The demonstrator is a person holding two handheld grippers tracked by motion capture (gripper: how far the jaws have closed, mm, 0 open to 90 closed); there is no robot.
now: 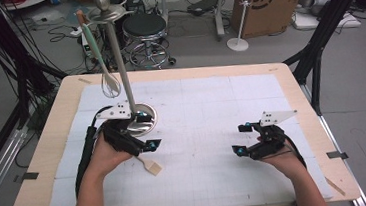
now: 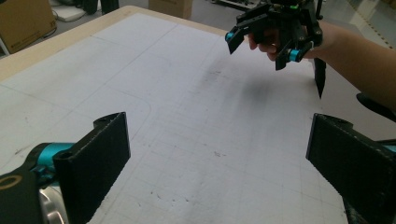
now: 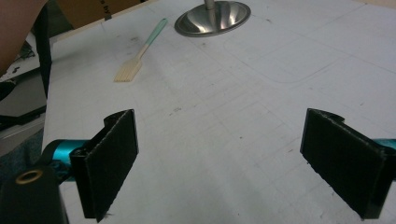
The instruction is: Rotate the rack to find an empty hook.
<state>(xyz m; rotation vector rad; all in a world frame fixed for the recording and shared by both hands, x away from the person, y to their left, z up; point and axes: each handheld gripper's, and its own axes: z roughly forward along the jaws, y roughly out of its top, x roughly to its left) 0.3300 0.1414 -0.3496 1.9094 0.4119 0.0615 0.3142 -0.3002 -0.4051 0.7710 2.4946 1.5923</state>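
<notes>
Left hand-held gripper (image 1: 147, 131) hides the brush (image 1: 151, 166) handle.

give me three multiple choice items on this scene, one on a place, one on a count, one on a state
1. Where does the brush lie?
A. on the mat by the left gripper
B. hung on the stand
C. on the floor

2. How many utensils hang on the stand?
A. none
B. one
C. three

3. How do the right gripper's jaws stand?
A. shut on the brush
B. shut on nothing
C. open, nothing between them

Key:
1 A: in the high view the brush lies flat on the mat, just beside the left gripper.
2 B: a single whisk hangs from the stand's top.
3 C: in the right gripper view the jaws of the right gripper stand wide apart with bare mat between them.
</notes>
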